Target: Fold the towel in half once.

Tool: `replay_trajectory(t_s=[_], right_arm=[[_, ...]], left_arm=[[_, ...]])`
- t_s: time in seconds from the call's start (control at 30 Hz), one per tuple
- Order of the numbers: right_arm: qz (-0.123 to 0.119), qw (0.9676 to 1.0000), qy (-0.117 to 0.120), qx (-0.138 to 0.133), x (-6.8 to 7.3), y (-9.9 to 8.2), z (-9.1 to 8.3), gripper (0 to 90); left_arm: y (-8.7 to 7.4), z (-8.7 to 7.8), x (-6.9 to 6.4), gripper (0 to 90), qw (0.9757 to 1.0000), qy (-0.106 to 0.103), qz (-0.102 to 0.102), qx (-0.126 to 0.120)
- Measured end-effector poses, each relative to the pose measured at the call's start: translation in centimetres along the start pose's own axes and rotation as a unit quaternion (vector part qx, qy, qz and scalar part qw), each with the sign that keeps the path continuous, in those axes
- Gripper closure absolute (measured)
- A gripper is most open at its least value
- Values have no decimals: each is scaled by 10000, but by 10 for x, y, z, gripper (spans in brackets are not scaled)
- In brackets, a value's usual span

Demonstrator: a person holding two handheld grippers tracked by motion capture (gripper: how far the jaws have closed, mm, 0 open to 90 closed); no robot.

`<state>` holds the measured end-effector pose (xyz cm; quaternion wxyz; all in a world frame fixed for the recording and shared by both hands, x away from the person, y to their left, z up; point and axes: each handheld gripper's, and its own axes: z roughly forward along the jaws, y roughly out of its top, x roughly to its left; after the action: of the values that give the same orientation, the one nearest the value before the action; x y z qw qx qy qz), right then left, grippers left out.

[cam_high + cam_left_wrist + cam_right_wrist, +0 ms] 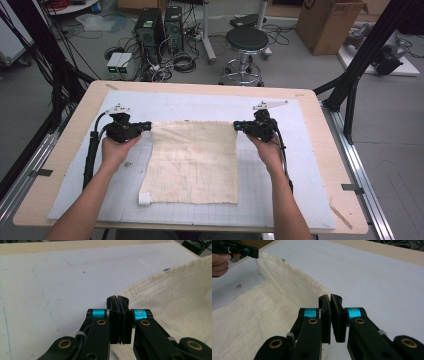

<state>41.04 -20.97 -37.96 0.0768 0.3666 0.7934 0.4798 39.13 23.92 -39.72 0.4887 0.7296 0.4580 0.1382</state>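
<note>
Cloth (194, 162): I see a cream square of cloth lying on the white mat (280, 170) on the bench (60, 150). Its two far corners are at my fingers, and the rest spreads from them back toward the person's side.
Left gripper (148, 125): my left fingers are pressed together on the far left corner of the cloth. In the left gripper view the fingers (113, 315) are tight together, with the cloth (175, 305) running off to their right and rising a bit there.
Right gripper (236, 126): my right fingers are pressed together on the far right corner of the cloth. In the right gripper view the fingers (337, 315) are close together, and the cloth edge (287, 292) comes in at the pinch from their left.
Cloth edge between the fingers: it runs from one pinch to the other, and in the right gripper view it stands a little above the mat.
Other gripper seen from the right one: the left gripper (253, 252) is far off at the top left, at the other end of the lifted edge.
Small white tag (144, 199): it sits at the near left corner of the cloth, well away from both sets of fingers.
Hands: a hand (116, 150) holds the left gripper, and a hand (270, 152) holds the right one.
</note>
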Motion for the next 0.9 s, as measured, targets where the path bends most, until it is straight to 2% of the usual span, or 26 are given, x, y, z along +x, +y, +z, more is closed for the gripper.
replay_trajectory(t_s=[0.3,0.6,0.9], right_arm=[[-45,9999,116,-43,7,-10,-11,871],[-124,9996,238,-55,15,-16,-19,871],[-213,9992,331,-78,25,-24,-25,871]], left_arm=[[-4,-10,-7,882,9998,-166,118,-8],[-9,-20,-13,882,9995,-225,233,63],[-14,-31,-27,882,9982,-227,550,104]])
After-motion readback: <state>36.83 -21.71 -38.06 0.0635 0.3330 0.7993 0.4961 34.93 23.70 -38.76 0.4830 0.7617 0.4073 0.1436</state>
